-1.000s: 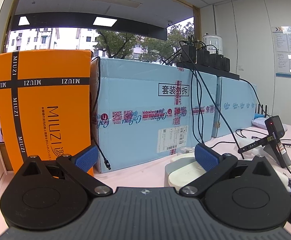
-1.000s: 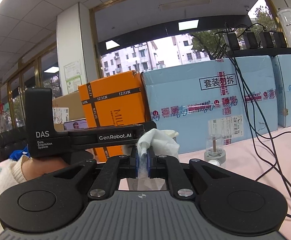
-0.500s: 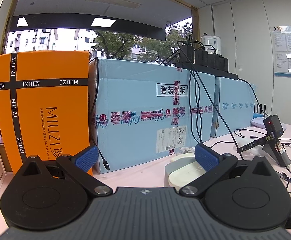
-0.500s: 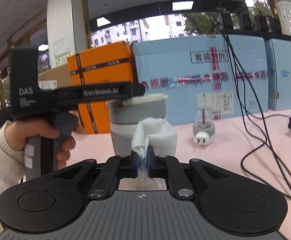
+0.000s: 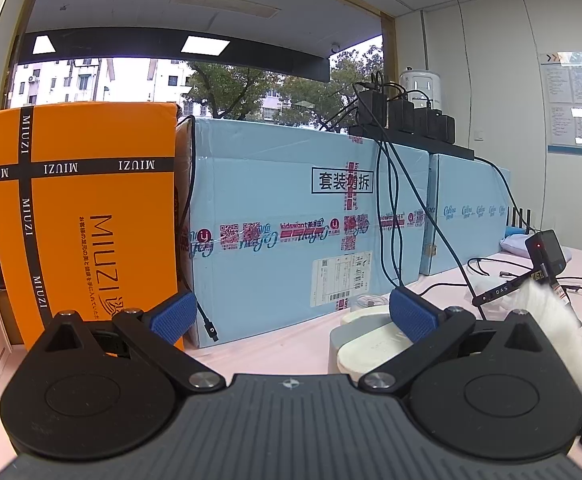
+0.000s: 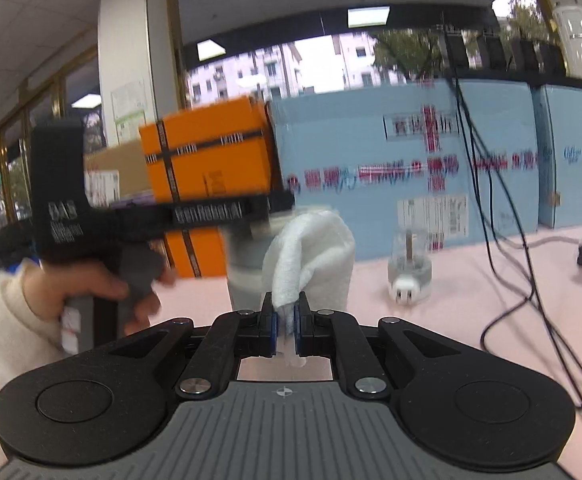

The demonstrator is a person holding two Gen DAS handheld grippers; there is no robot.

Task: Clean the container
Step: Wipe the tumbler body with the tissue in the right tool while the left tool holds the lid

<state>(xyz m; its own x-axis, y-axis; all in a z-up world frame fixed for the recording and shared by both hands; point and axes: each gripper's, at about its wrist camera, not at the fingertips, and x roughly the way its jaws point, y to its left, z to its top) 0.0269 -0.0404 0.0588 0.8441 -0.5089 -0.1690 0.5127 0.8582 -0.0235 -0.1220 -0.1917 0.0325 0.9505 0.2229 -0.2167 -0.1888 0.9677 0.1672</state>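
Container: a grey container [image 5: 341,350] with a cream lid [image 5: 375,350] stands on the pink tabletop [image 5: 275,344], in front of the blue cartons; in the left wrist view it sits low, just inside the left gripper's right-hand finger [image 5: 409,316].
Container, right wrist view: the grey body [image 6: 243,280] is blurred and mostly hidden behind the white cloth [image 6: 311,256] and the left gripper's handle [image 6: 131,220].
Cloth: a folded white cloth, bulging upward, its lower edge pinched between the right gripper's blue pads [image 6: 274,320]; in the left wrist view it shows as a white blur [image 5: 551,320] at the right edge, beside the container — whether it touches the container I cannot tell.
Right gripper [image 6: 286,320]: fingers drawn together, clamped on the cloth.
Left gripper [image 5: 291,316]: fingers spread wide apart, nothing between them; the container lies toward the right finger, contact unclear.
Left hand [image 6: 103,288]: wrapped around the black handle marked DAS, cream sleeve at the wrist.
Behind the container: a large light-blue carton [image 5: 303,224] with pink tape along the far edge of the tabletop, a second blue carton [image 5: 467,216] to its right.
Left of the cartons: an orange MIUZI box [image 5: 87,220], upright, touching the blue carton's side.
On the cartons: a black power strip with chargers [image 5: 407,120] — cables hang down the front.
Right of the container: a small clear jar [image 6: 409,268] on the tabletop, well apart from the black cables [image 6: 507,312].
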